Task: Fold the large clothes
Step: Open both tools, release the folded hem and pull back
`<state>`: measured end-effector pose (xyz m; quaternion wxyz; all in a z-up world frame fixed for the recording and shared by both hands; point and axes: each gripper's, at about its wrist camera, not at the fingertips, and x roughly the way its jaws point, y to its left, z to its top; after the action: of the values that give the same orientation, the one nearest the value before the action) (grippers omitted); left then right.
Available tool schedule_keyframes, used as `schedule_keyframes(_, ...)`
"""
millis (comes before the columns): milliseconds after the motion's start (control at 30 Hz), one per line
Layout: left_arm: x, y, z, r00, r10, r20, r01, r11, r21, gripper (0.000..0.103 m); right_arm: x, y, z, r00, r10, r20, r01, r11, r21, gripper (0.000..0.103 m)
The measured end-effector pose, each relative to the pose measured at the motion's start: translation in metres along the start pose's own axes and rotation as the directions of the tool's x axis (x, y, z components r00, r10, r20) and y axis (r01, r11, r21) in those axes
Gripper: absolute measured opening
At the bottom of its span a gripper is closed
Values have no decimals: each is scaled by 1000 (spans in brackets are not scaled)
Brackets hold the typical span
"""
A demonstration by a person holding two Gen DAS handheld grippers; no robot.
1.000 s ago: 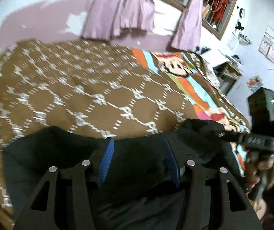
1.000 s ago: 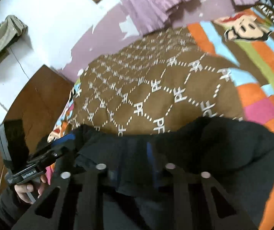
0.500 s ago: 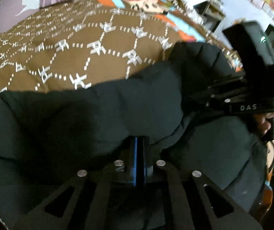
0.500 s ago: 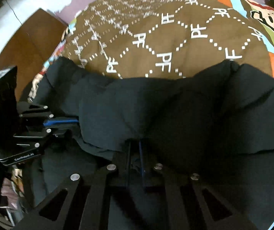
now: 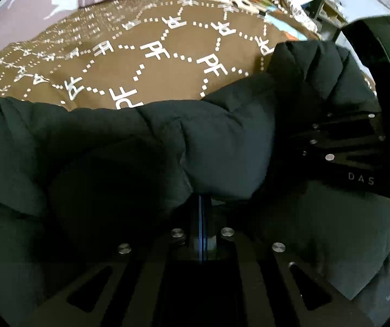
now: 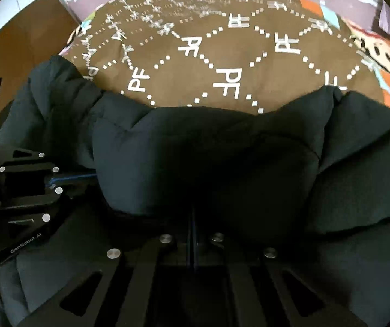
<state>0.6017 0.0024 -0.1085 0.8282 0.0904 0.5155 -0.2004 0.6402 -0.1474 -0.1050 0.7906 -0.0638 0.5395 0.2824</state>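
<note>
Across the bed's brown PF-patterned blanket (image 5: pixel 167 62) we see the black puffy quilted jacket (image 5: pixel 146 147); our left hand-held gripper (image 5: pixel 202 212) and right hand-held gripper (image 6: pixel 192 218) each pinch its near edge.

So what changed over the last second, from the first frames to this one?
Both grippers went from open to shut. The left gripper and right gripper came down onto the black puffer jacket and each pinched its near edge, so the jacket now fills far more of both views. The brown patterned blanket under it stayed as it was, and the jacket is not yet folded over.
</note>
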Motion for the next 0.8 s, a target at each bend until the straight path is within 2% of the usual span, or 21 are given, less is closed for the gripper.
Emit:
schedule_keyframes(133,-14,5,0,1000,-1,23,3,996,-89,2,-18,3,-6,999,-14,40,13,1000,25,3)
schedule_keyframes(233,-26,9,2,999,-4,36,10,986,-169,2,-30,10,-10,997,-45,69,44,999,17,11)
schedule_keyframes(300,-37,7,1,998,16,55,-4,979,-204,2,-39,14,-12,993,-68,94,67,998,9,25)
schedule_keyframes(433,-61,0,-3,994,59,90,-37,973,-227,6,-57,24,-15,983,-100,153,97,995,24,40)
schedule_keyframes(467,-67,-1,-4,992,75,102,-49,971,-235,9,-60,25,-14,980,-110,164,106,994,31,48)
schedule_keyframes(500,-72,-2,-5,991,84,109,-55,968,-243,19,-63,25,-15,977,-122,172,117,992,41,58)
schedule_keyframes(533,-78,-4,-6,989,84,119,-52,966,-255,35,-67,25,-15,973,-139,183,131,990,57,64)
schedule_keyframes(567,-85,-5,-9,988,71,139,-31,962,-271,43,-67,28,-11,970,-151,193,139,987,74,71)
schedule_keyframes(600,-86,-4,-10,986,66,152,-21,959,-281,57,-71,27,-14,967,-155,200,139,986,87,72)
schedule_keyframes(633,-93,-4,-11,983,71,168,-18,955,-295,65,-73,26,-15,967,-155,204,137,986,98,73)
schedule_keyframes(800,-117,-6,-12,976,119,184,-52,942,-331,69,-97,28,-27,954,-191,231,162,977,138,97)
